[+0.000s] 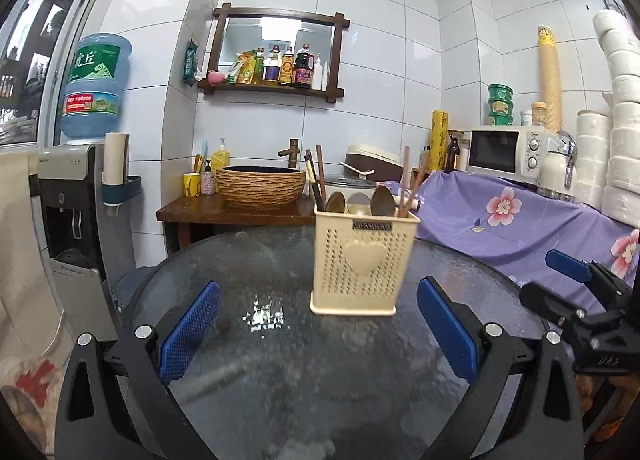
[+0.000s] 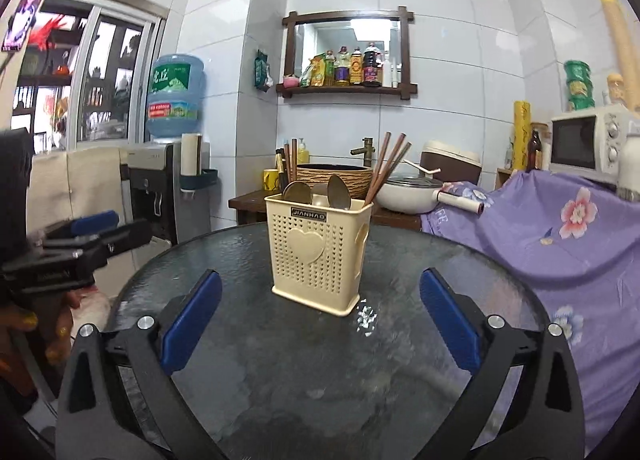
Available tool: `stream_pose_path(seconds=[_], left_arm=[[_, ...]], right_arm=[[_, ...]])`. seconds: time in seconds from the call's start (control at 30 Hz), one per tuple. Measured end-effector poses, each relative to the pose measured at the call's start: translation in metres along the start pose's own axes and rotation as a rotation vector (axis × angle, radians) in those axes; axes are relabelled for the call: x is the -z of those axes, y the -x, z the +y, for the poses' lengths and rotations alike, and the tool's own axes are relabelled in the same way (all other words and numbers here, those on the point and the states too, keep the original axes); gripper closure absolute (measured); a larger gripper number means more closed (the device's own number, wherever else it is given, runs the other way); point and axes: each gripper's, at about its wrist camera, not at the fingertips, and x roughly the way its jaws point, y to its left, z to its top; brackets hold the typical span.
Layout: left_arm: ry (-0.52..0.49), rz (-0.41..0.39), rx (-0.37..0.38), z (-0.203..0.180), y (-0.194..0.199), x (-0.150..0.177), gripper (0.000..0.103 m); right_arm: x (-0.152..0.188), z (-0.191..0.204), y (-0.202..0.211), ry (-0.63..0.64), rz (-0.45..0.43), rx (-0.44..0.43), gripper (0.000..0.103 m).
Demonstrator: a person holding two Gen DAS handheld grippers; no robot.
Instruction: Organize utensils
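A cream perforated utensil holder (image 1: pixel 362 260) (image 2: pixel 320 256) stands upright on the round dark glass table (image 1: pixel 280 380) (image 2: pixel 280 372). Metal spoons (image 1: pixel 382 202) (image 2: pixel 339 192) and brown chopsticks (image 1: pixel 321 176) (image 2: pixel 386 164) stick up out of it. My left gripper (image 1: pixel 320 324) hovers low over the table, short of the holder, open with nothing between its blue pads. My right gripper (image 2: pixel 320 324) is open and empty too, with the holder straight ahead. Each gripper shows at the side of the other's view: the right gripper (image 1: pixel 576 280) and the left gripper (image 2: pixel 88 236).
Behind the table stands a wooden counter with a woven basin (image 1: pixel 260 186), a tap and a white pot (image 2: pixel 408 192). A purple flowered cloth (image 1: pixel 520 220) (image 2: pixel 560 244) covers the right side, under a microwave (image 1: pixel 508 152). A water dispenser (image 1: pixel 76 196) stands left.
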Motion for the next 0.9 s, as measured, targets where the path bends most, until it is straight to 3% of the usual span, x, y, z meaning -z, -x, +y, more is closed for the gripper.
stream_pose_path(seconds=[0.1,0.2,0.5,0.9], left_arm=[[-0.034,0.016,0.004,-0.012,0.022,0.014,0.006],[-0.043,0.031,0.005,-0.019,0.044,0.027,0.006],[0.063,0.07,0.006,-0.004,0.081,0.046,0.006],[0.035,0.05,0.033,-0.003,0.096,0.045,0.006]], right_arm=[[0.017,0.004,0.032,-0.046,-0.006,-0.022,0.006],[0.033,0.011,0.068,-0.032,-0.03,0.016,0.006],[0.063,0.013,0.126,0.004,-0.005,0.054,0.006],[0.051,0.012,0.129,-0.045,-0.04,-0.008,0.006]])
